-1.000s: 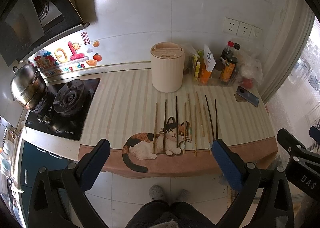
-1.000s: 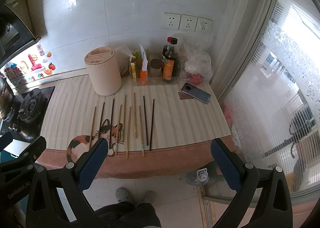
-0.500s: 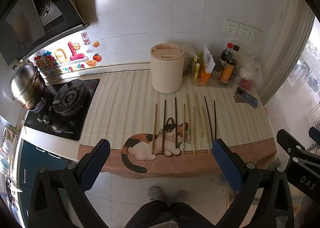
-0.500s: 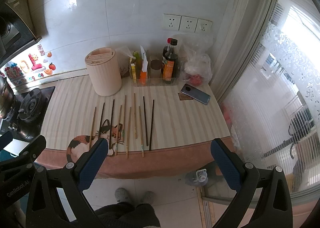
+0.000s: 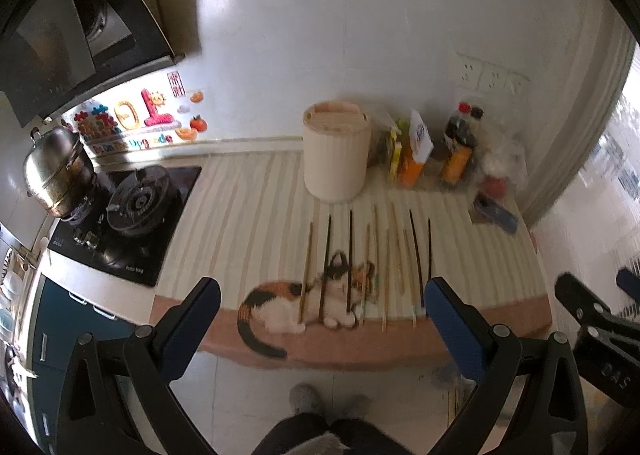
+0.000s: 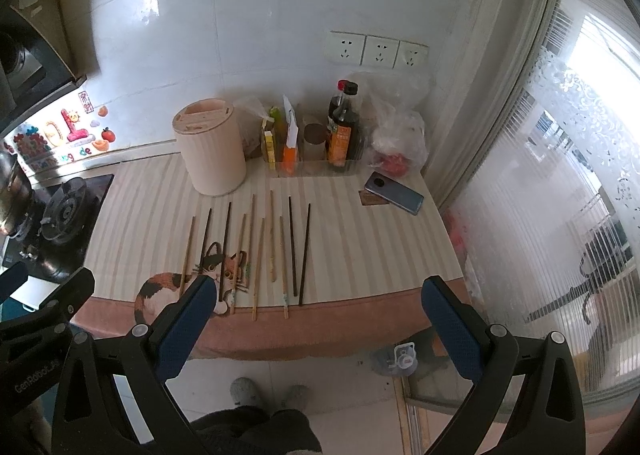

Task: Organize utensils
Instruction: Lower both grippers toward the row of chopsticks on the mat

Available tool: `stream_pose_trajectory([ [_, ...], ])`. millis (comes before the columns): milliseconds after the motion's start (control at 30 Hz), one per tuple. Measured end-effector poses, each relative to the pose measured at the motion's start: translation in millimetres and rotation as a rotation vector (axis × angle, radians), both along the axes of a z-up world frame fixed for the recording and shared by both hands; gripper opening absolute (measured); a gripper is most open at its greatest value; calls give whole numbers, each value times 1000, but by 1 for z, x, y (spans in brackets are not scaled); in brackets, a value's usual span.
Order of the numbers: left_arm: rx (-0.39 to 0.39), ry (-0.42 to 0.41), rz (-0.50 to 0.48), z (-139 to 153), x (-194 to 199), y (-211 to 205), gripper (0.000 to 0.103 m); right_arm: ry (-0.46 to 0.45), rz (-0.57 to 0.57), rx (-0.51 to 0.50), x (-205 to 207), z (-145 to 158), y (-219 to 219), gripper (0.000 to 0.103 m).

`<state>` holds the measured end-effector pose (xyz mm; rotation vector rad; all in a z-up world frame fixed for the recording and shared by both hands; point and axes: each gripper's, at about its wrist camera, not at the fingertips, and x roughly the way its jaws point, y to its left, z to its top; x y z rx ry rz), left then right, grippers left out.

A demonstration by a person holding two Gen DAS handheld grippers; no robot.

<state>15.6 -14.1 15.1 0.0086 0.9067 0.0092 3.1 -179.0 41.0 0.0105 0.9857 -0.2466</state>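
Observation:
Several chopsticks (image 5: 376, 263) lie side by side on a striped mat with a cat print (image 5: 240, 223); they also show in the right wrist view (image 6: 256, 251). A beige cylindrical utensil holder (image 5: 335, 153) stands upright behind them, also in the right wrist view (image 6: 210, 147). My left gripper (image 5: 320, 315) is open and empty, held above the floor in front of the counter. My right gripper (image 6: 316, 311) is open and empty, to the right of the left one, also short of the counter edge.
A gas hob (image 5: 128, 215) with a steel pot (image 5: 56, 171) is at the left. Sauce bottles (image 6: 342, 127), packets and a plastic bag (image 6: 396, 135) stand by the wall. A phone (image 6: 394, 197) lies at the right. A curtained window (image 6: 560, 175) is at the right.
Both grippers have moved slightly nearer to the counter and the view has shifted a little. Nothing on the counter has moved. Both grippers stay open.

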Motion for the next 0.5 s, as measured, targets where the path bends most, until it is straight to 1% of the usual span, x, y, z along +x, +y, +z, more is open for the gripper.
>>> stream_pose_trajectory([
  [67,26,-44,27,-5,9,0,103,-9,-3,11,3,-4,-5,103],
  [133,46,-74,43,-15,16,2,103,-51,2,36,8,-9,-12,103],
  [200,62,-86,66,-28,27,5,103,-74,5,55,15,-19,-20,103],
  [300,89,-85,103,-54,47,11,103,-71,1,90,35,-43,-30,103],
  [333,98,-73,108,-65,56,13,103,-67,-4,101,41,-51,-33,103],
  [400,118,-24,112,-89,75,17,103,-40,-6,123,58,-73,-37,103],
  [467,127,35,112,-116,96,22,103,-7,-12,132,76,-96,-38,99],
  [500,131,60,108,-128,100,23,103,16,-12,135,85,-110,-38,96],
])
